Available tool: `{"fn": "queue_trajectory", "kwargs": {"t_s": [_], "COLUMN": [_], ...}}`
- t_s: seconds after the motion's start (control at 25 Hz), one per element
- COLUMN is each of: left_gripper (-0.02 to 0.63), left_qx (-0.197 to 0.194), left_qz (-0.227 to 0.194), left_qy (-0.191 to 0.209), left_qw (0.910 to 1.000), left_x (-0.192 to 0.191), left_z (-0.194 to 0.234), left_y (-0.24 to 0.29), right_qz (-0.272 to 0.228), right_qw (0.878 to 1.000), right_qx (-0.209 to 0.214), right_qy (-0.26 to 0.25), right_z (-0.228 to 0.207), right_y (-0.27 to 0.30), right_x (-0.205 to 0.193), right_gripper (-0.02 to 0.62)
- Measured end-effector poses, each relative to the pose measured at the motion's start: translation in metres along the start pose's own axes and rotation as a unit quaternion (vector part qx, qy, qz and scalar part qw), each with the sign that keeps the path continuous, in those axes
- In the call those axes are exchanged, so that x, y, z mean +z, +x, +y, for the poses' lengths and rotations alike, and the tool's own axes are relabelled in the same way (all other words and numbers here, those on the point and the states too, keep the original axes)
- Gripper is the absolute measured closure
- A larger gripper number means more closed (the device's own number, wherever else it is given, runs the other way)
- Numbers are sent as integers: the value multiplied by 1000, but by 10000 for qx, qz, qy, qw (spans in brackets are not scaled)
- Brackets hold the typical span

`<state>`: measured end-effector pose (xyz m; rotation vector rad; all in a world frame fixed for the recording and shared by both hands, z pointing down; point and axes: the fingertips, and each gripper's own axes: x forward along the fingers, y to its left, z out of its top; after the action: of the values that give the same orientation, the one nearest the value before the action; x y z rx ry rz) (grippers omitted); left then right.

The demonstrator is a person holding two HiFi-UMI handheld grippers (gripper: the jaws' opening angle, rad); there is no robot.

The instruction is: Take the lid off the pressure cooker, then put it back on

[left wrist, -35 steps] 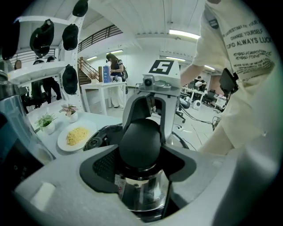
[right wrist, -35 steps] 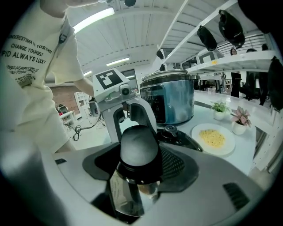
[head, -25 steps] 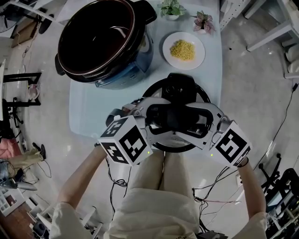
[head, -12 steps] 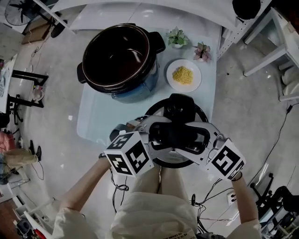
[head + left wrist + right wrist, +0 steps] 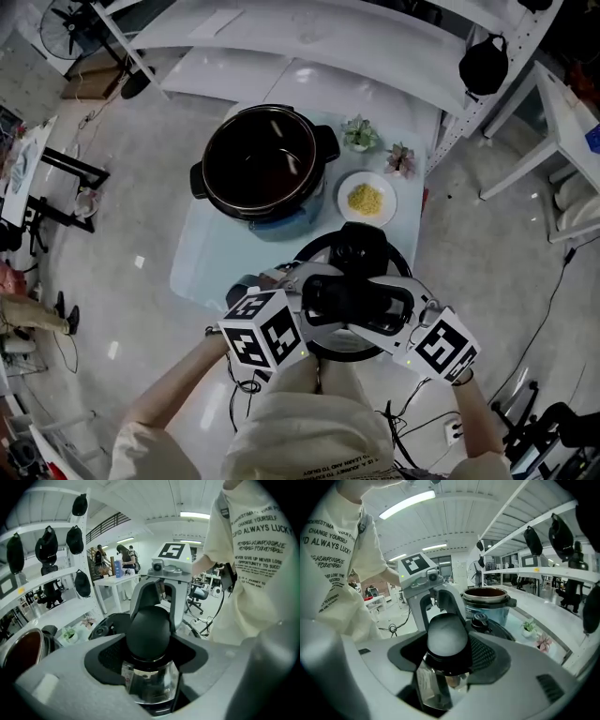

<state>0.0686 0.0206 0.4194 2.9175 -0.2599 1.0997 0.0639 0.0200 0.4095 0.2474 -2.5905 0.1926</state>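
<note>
My left gripper (image 5: pixel 317 298) and right gripper (image 5: pixel 394 306) jaws held the lid (image 5: pixel 362 246) (by its knob (image 5: pixel 149 632), I think) off the pot (image 5: pixel 258 159); refitting remained.

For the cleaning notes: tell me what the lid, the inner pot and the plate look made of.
Lid: black, seemingly plastic over metal; shiny rim. Inner pot: dark, glossy, probably coated metal; light streaks on its wall. Plate: white, smooth, ceramic or melamine; can't tell which.
</note>
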Motion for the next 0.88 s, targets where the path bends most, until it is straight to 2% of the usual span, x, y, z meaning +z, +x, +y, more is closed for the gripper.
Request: {"fn": "queue_trajectory", "kwargs": {"t_s": [0.88], "left_gripper": [316], "left_qx": [701], "left_qz": [-155], "left_qy": [79], "left_qw": [9974], "left_x": [32], "left_z": [31], "left_y": [-72], "right_qz": [-167], "right_qw": [9974], "right_qx": [215], "right_qy": [-674], "right_z": [-5], "right_y": [-3], "right_x": [84], "right_gripper": [321]}}
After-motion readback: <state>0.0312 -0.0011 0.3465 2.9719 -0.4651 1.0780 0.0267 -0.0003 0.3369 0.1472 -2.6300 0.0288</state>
